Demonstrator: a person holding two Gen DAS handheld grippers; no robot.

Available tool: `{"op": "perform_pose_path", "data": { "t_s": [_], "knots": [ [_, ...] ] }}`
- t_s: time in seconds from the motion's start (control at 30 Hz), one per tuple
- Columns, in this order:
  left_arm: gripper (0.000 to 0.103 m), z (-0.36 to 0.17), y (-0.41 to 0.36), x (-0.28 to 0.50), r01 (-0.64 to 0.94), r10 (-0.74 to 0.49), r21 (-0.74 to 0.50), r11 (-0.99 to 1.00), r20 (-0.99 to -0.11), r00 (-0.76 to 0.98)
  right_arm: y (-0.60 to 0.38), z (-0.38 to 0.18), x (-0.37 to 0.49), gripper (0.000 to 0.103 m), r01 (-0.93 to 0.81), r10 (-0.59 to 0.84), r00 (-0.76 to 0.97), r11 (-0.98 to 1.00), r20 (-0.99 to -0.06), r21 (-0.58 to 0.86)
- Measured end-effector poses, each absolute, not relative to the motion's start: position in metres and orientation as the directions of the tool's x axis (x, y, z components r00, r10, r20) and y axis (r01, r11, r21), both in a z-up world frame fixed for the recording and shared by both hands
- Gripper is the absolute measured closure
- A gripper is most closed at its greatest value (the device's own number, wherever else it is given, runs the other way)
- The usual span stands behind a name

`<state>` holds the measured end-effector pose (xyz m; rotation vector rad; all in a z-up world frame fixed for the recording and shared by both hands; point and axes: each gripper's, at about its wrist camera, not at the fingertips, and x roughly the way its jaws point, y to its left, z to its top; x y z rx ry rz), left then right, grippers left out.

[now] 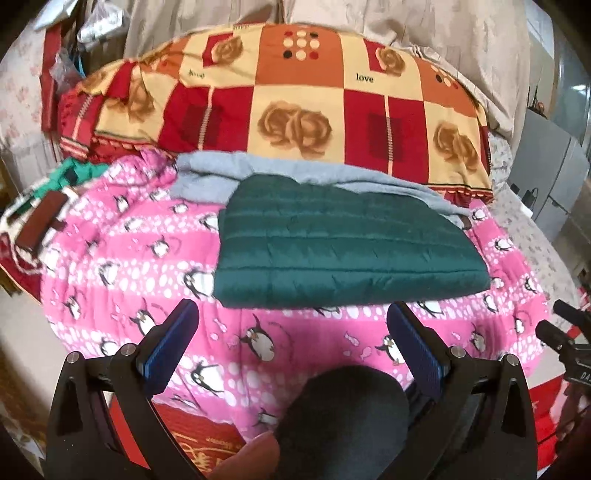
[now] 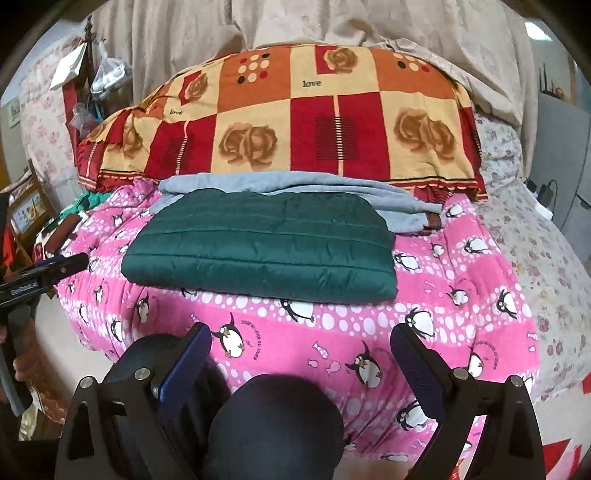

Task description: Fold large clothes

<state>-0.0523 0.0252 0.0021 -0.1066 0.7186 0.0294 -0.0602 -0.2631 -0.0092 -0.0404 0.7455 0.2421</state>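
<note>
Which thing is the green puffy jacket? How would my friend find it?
Find the pink penguin blanket covering the bed. In its middle lies the jacket, folded into a flat rectangle, partly on a grey cloth. It is the only dark green, shiny thing with stitched puffy stripes.

- Pink penguin blanket (image 1: 147, 258) spreads under and ahead of both tongs; white dots and fish printed across it
- Checked quilt (image 2: 295, 122) lies far ahead of the tongs, beyond the blanket; red, orange and cream squares with roses and the word "love"
- Beige curtain (image 2: 207, 33) hangs behind the quilt, farthest from the tongs
- Floral sheet (image 2: 532, 258) runs off right of the right tongs
- Brown block (image 1: 40, 221) sits well left of the left tongs, near green cloth (image 1: 74, 173)
- Red fabric with gold script (image 1: 207, 439) lies below, between the left tongs
</note>
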Motion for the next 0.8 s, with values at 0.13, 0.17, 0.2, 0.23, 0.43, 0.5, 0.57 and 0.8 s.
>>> {"op": "perform_pose_path", "data": {
  "t_s": [0.13, 0.17, 0.2, 0.23, 0.43, 0.5, 0.57, 0.8],
  "knots": [
    [0.001, 0.0012, 0.022, -0.0531, -0.059, -0.004, -0.073, 0.996, -0.661, 0.75, -0.2685, -0.0077, -0.0618, 0.007, -0.226, 0.203, 0.715, 0.973, -0.669, 0.053],
    [0.001, 0.0005, 0.0212, -0.0531, -0.059, -0.002, -0.07, 0.996, -0.663, 0.749, -0.269, -0.0075, -0.062, 0.007, -0.226, 0.203, 0.716, 0.973, -0.668, 0.054],
    [0.001, -0.0002, 0.0211, -0.0525, -0.06, -0.001, -0.069, 0.996, -0.664, 0.747, -0.2696, -0.007, -0.0619, 0.007, -0.227, 0.205, 0.717, 0.972, -0.666, 0.055],
    [0.001, -0.0008, 0.0207, -0.0525, -0.061, -0.002, -0.071, 0.996, -0.666, 0.746, -0.2697, -0.0062, -0.0622, 0.007, -0.226, 0.205, 0.719, 0.973, -0.664, 0.055],
    [0.001, -0.0004, 0.0182, -0.0531, -0.061, 0.003, -0.064, 0.996, -0.663, 0.748, -0.2706, -0.0052, -0.0615, 0.007, -0.226, 0.206, 0.722, 0.972, -0.661, 0.057],
    [0.001, -0.0002, 0.0179, -0.0533, -0.064, 0.01, -0.058, 0.996, -0.662, 0.749, -0.2701, -0.0045, -0.0616, 0.007, -0.23, 0.212, 0.724, 0.971, -0.657, 0.06],
    [0.001, -0.0001, 0.0174, -0.0534, -0.065, 0.012, -0.055, 0.996, -0.662, 0.75, -0.2694, -0.0037, -0.0619, 0.007, -0.228, 0.21, 0.726, 0.972, -0.655, 0.058],
    [0.001, -0.0003, 0.0167, -0.0536, -0.064, 0.018, -0.045, 0.997, -0.658, 0.753, -0.2684, 0.0012, -0.066, 0.007, -0.243, 0.231, 0.734, 0.967, -0.639, 0.071]
  ]
}}
